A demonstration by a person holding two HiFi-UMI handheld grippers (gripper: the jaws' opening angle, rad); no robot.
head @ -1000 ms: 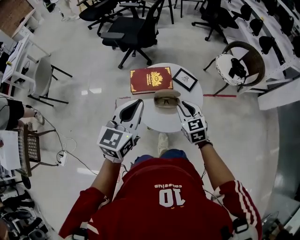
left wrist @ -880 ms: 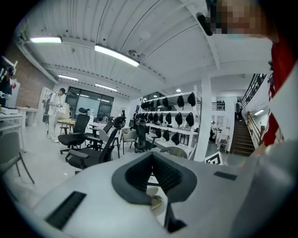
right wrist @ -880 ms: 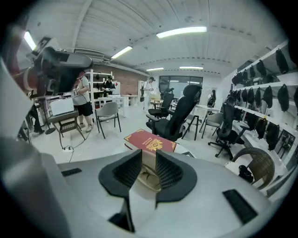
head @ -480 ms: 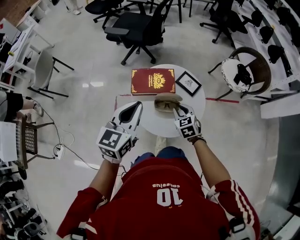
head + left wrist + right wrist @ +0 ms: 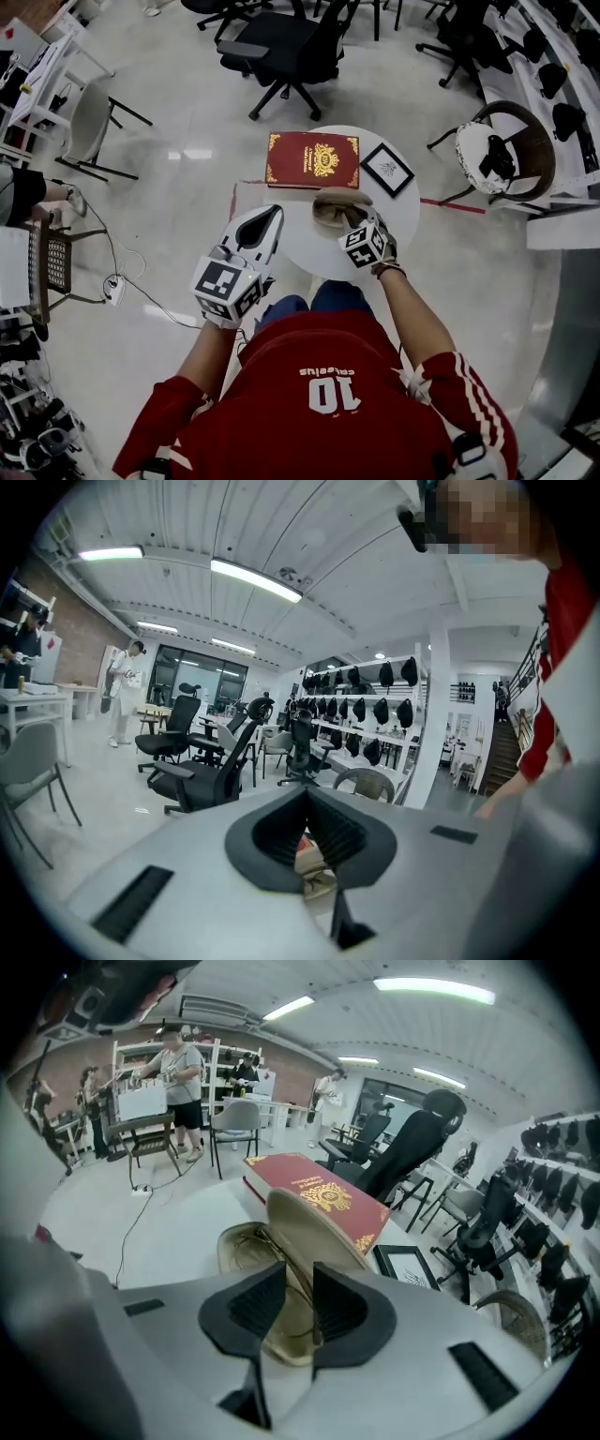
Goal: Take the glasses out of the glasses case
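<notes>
head view steeply down on table (image 5: 314, 253), right gripper view low, close, shares book (image 5: 312, 160)

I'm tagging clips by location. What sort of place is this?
Probably an open-plan office or lab workspace. Wheeled office chairs stand on a glossy floor, long shelves carry rows of black items, and people stand working beyond the small round table.

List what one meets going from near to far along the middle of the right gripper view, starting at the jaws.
right gripper → glasses case, open → red book → black office chair
</notes>
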